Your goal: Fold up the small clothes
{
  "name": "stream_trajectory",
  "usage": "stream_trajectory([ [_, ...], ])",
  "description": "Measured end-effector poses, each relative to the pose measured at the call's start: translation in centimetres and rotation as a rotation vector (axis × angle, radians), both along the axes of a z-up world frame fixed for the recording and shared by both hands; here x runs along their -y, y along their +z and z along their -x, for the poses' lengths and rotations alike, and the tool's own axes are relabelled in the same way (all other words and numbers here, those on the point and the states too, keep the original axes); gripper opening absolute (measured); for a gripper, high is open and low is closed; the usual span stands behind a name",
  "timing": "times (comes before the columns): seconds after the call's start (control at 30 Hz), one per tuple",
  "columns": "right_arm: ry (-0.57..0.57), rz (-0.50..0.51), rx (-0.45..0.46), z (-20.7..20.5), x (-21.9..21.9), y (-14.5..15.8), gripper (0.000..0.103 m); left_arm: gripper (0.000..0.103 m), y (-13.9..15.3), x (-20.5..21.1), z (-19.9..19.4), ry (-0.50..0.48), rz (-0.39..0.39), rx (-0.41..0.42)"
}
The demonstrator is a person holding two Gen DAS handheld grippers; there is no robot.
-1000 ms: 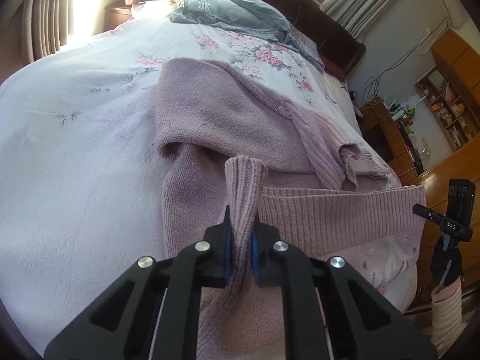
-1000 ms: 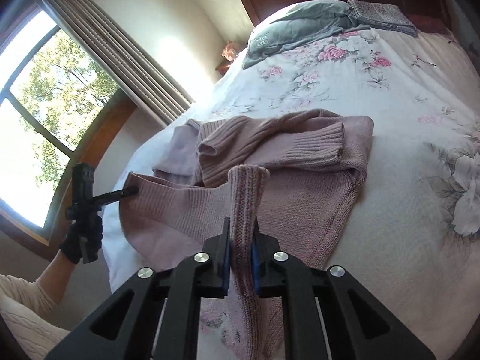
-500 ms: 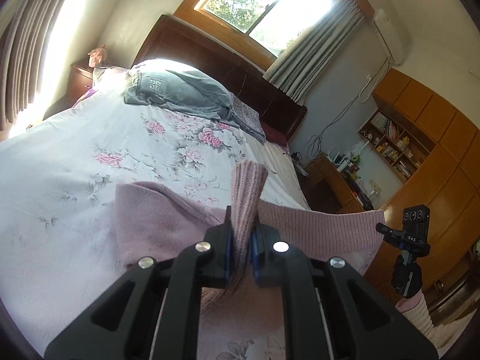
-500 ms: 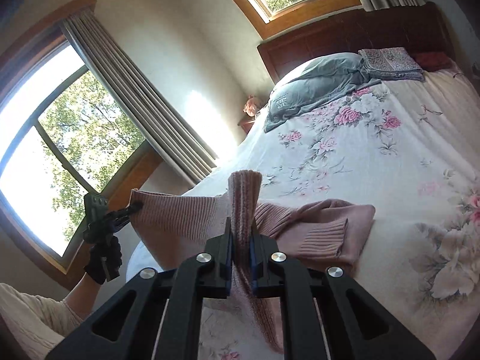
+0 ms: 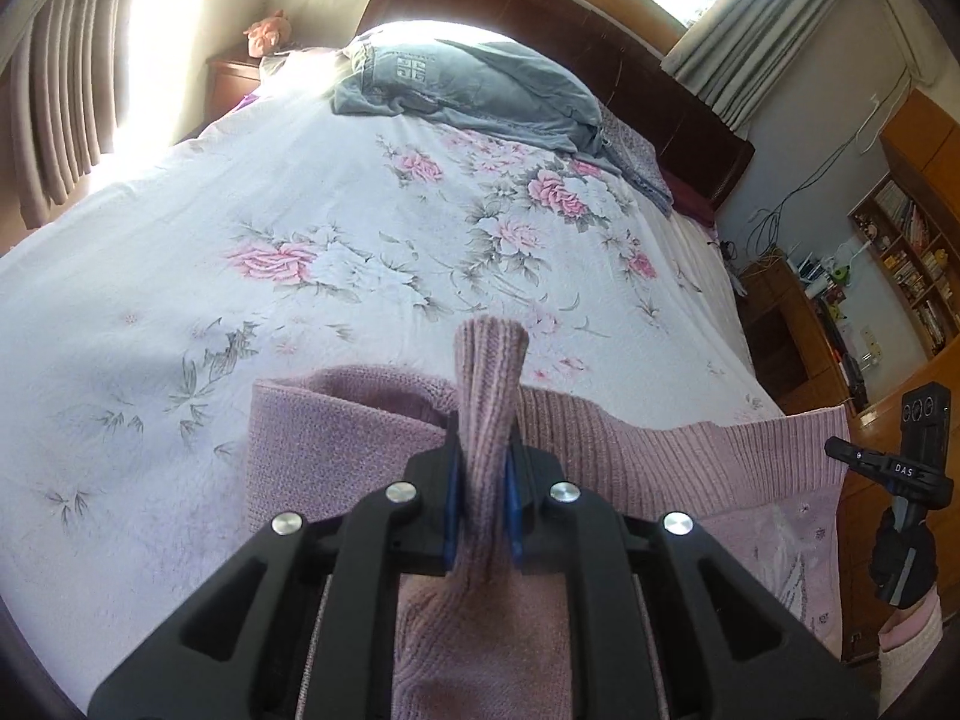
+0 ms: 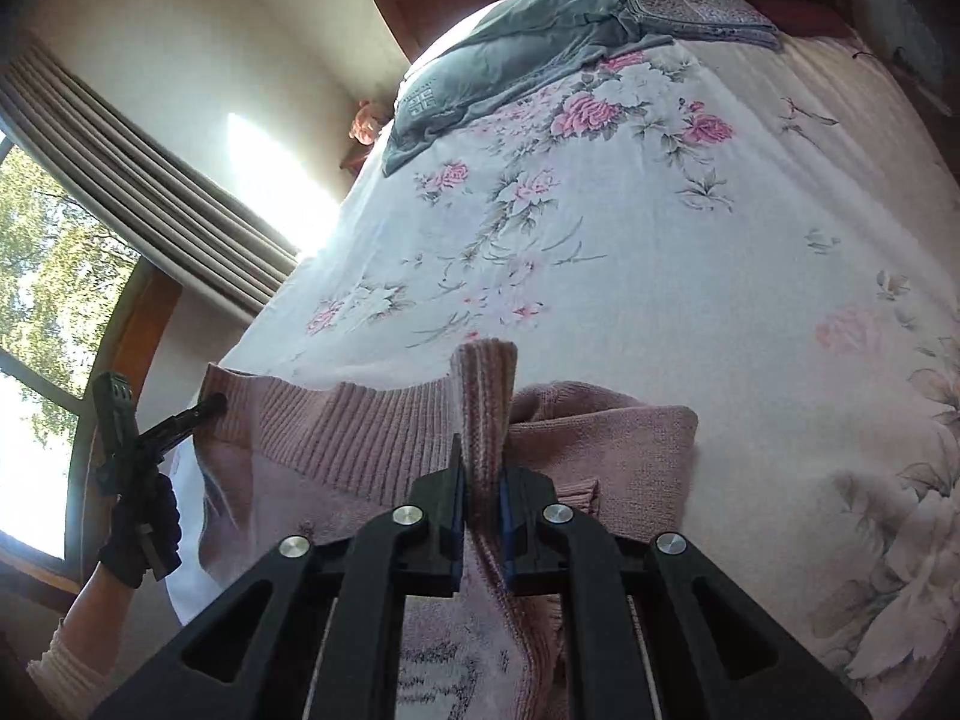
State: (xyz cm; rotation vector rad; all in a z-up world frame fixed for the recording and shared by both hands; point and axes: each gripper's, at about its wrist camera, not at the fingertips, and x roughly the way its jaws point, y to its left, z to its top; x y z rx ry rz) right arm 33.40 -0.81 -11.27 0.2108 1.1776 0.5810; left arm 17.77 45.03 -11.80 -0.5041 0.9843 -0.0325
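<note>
Sweater (image 5: 630,450) hem pinched inside both claws, left (image 5: 485,501), right (image 6: 482,504).

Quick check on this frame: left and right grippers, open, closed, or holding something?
Left gripper: closed, jaws pinching the ribbed hem of the pink sweater.
Right gripper: closed, jaws pinching the same sweater's hem.

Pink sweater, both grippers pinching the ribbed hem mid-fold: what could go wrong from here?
1. Each grip is only a narrow pinch of ribbed hem: left gripper, right gripper. The knit could slip out under tension.
2. The pink sweater sags between the grips, so the hem may land uneven.
3. A loose cuff bunches underneath, on the floral bedspread; it could get trapped in the fold as a lump.
</note>
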Motion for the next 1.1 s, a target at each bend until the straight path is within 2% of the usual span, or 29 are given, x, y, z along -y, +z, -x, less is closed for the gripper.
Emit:
stream_trajectory([
  [0.03, -0.013, 0.023, -0.019, -0.1, 0.1, -0.8, 0.016, 0.023, -0.5, -0.2, 0.0, 0.008, -0.005, -0.028],
  [0.1, -0.031, 0.052, -0.046, 0.2, 0.5, -1.8, 0.032, 0.024, -1.0, -0.8, 0.7, 0.022, 0.004, -0.046],
  [0.13, -0.030, 0.048, -0.053, 0.7, 0.8, -1.9, 0.037, 0.028, -1.0, -1.3, 1.3, 0.032, 0.022, -0.046],
  [0.2, -0.019, 0.036, -0.033, 2.3, 1.4, -1.3, 0.043, 0.030, -0.8, -2.0, 3.2, 0.031, 0.048, -0.040],
  [0.27, -0.005, 0.031, -0.020, 4.5, 2.0, -0.4, 0.050, 0.034, -0.5, -2.1, 5.7, 0.016, 0.037, -0.037],
  [0.37, 0.028, -0.023, -0.015, 8.3, 3.0, 0.6, 0.055, 0.040, -0.5, -1.7, 9.6, -0.011, 0.023, -0.048],
  [0.47, 0.049, -0.032, -0.034, 11.7, 3.4, 0.6, 0.058, 0.040, -1.1, -0.9, 12.7, -0.022, 0.018, -0.077],
  [0.57, 0.051, -0.014, -0.070, 14.4, 3.6, -0.6, 0.058, 0.034, -2.0, 0.2, 14.8, -0.034, 0.054, -0.094],
  [0.6, 0.051, -0.007, -0.085, 15.0, 3.6, -1.2, 0.058, 0.029, -2.4, 0.6, 15.2, -0.039, 0.051, -0.103],
  [0.63, 0.054, 0.003, -0.091, 15.4, 3.6, -1.7, 0.056, 0.014, -2.8, 1.0, 15.5, -0.043, 0.048, -0.109],
  [0.67, 0.065, 0.008, -0.089, 15.6, 3.4, -2.0, 0.042, 0.010, -3.2, 1.2, 15.7, -0.041, 0.040, -0.115],
  [0.7, 0.076, 0.002, -0.096, 15.7, 3.2, -2.3, 0.017, 0.010, -3.4, 1.3, 15.6, -0.033, 0.036, -0.118],
  [0.73, 0.075, -0.007, -0.109, 15.8, 3.2, -2.4, 0.012, 0.009, -3.4, 1.2, 15.6, -0.022, 0.045, -0.119],
  [0.83, 0.060, -0.037, -0.096, 15.8, 3.8, -1.1, 0.010, 0.008, -2.4, 0.7, 16.1, 0.000, 0.093, -0.104],
  [0.97, 0.056, -0.057, -0.072, 16.0, 4.5, 0.8, 0.009, 0.008, -1.6, -0.3, 17.0, 0.003, 0.097, -0.104],
  [1.1, 0.053, 0.037, -0.125, 15.8, 3.9, -2.2, 0.009, 0.009, -3.8, -0.6, 17.1, 0.012, 0.099, -0.151],
])
